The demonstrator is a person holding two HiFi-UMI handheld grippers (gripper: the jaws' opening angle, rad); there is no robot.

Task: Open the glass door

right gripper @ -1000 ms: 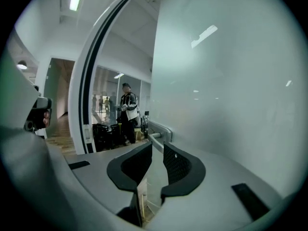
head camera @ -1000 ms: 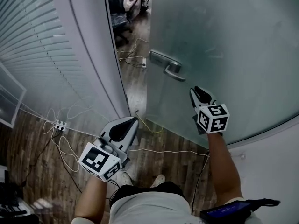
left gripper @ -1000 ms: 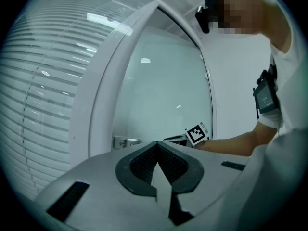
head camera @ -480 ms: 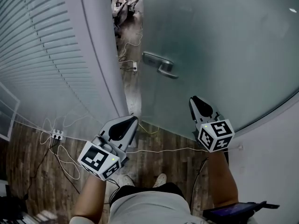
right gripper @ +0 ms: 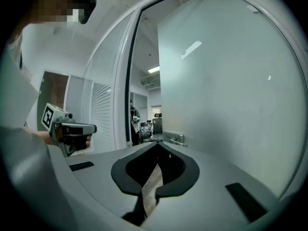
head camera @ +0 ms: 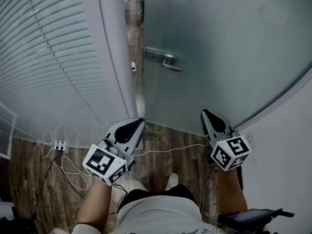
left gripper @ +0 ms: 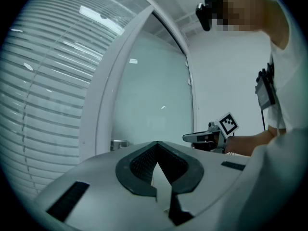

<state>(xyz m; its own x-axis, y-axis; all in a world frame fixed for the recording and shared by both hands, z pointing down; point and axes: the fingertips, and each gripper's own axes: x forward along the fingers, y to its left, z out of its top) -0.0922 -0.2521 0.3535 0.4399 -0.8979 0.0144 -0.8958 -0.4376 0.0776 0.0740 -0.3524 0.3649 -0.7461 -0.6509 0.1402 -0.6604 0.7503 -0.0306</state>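
Observation:
The frosted glass door (head camera: 224, 48) stands ajar, with a narrow gap at its left edge. Its metal lever handle (head camera: 164, 60) is free, and nothing touches it. My right gripper (head camera: 205, 113) hangs well below the handle, close to the door's lower part, with its jaws shut and empty. In the right gripper view the handle (right gripper: 175, 138) lies ahead of the shut jaws (right gripper: 158, 146). My left gripper (head camera: 138, 123) is shut too, near the foot of the white door frame (head camera: 113, 57), and points at the door (left gripper: 149, 95).
Closed blinds (head camera: 44, 57) fill the glass wall to the left. A power strip (head camera: 59, 144) and loose cables (head camera: 165, 150) lie on the wooden floor. Through the gap, an office chair (right gripper: 156, 124) and a person stand in the room beyond.
My right gripper has drawn back from just under the handle toward my body. The left gripper shifted slightly. The door's gap looks narrower in the head view.

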